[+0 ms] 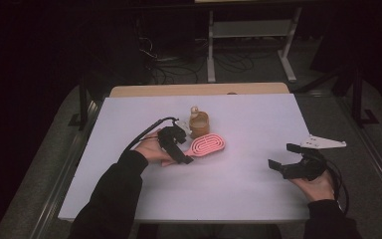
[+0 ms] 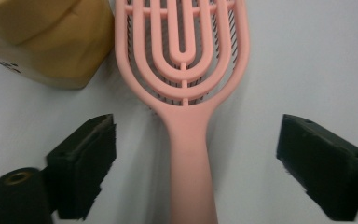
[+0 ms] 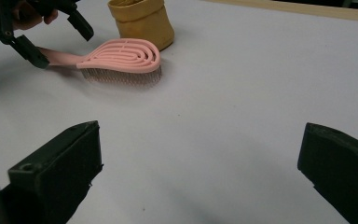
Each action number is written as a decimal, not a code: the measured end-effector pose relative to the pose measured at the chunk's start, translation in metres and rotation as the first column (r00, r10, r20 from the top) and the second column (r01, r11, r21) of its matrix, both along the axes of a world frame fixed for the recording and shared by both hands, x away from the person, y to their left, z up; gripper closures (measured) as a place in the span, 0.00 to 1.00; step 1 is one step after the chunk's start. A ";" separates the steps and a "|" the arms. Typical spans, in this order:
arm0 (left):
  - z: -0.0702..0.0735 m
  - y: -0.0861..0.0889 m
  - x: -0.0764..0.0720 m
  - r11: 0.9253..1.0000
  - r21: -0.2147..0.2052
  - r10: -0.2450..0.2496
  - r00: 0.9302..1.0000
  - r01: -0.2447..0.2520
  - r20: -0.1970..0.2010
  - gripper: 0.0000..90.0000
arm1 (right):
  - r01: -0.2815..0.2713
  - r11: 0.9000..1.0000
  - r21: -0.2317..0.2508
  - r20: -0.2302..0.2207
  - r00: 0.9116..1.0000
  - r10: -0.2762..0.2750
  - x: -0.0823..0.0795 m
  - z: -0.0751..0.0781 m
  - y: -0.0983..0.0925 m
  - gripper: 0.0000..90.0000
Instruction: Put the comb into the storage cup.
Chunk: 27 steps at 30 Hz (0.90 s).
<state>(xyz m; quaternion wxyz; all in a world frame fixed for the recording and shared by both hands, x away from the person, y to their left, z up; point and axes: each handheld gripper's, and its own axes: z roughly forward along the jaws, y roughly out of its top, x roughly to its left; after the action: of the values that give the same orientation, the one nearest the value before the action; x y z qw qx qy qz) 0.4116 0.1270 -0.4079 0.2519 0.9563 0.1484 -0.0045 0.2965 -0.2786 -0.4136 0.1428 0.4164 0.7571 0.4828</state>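
Looking from the high view, the left gripper [image 1: 179, 149] covers the handle of the pink hairbrush [image 1: 208, 144], so the handle is hard to make out there, and the small thing standing in the yellow-brown pouch [image 1: 199, 124] is too small to name. The brush lies bristles down near the middle of the white table [image 1: 243, 184], and its head is just beside the pouch; I cannot tell if they touch.

From the left gripper view, the handle of the hairbrush [image 2: 191, 154] is seen clearly: it lies between the two black jaws, which stand wide apart, with free table on both sides, so nothing is gripped. The pouch [image 2: 46, 42] and the head of the brush are cut off by the upper edge.

Farther to the right on the table, the right gripper [image 1: 284, 159] is held in a hand, well apart from the brush. Its jaws are also wide apart over bare table. The right gripper view shows the bristles under the brush [image 3: 121, 58], and the left gripper [image 3: 56, 39] astride the handle.
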 end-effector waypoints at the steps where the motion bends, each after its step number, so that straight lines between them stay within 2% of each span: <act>1: -0.002 0.000 0.001 1.000 0.005 -0.002 1.000 0.002 -0.005 0.16 | 0.000 1.000 -0.001 0.000 1.000 0.000 0.000 0.000 0.000 0.00; 5: -0.007 0.000 0.003 1.000 0.011 0.007 1.000 -0.007 -0.018 0.24 | -0.002 1.000 -0.001 -0.003 1.000 0.002 0.000 0.000 0.000 0.00; 7: -0.009 -0.002 0.004 1.000 0.021 0.006 1.000 -0.006 -0.010 0.32 | -0.005 1.000 -0.002 -0.002 1.000 0.005 0.000 0.000 0.000 0.00; 13: -0.015 -0.009 0.004 0.999 0.050 0.006 1.000 -0.006 -0.007 0.47 | -0.004 1.000 0.000 -0.005 1.000 0.004 0.000 0.000 0.000 0.00; 19: -0.016 -0.010 0.005 0.998 0.058 0.024 1.000 -0.025 0.005 0.60 | -0.007 1.000 -0.001 -0.004 1.000 0.007 0.000 0.000 0.000 0.00; 22: -0.016 -0.010 0.004 0.999 0.051 0.017 1.000 -0.017 0.002 0.69 | -0.005 1.000 0.000 -0.005 1.000 0.005 0.000 0.000 0.000 0.00; 27: -0.015 -0.009 0.004 0.998 0.067 0.002 1.000 -0.003 0.010 0.76 | -0.006 1.000 0.003 -0.006 1.000 0.006 0.000 0.000 0.000 0.00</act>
<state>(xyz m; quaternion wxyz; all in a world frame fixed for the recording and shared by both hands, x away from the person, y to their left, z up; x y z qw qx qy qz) 0.4153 0.1180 -0.4226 0.2202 0.9641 0.1484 0.0055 0.2968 -0.2785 -0.4140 0.1386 0.4159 0.7580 0.4830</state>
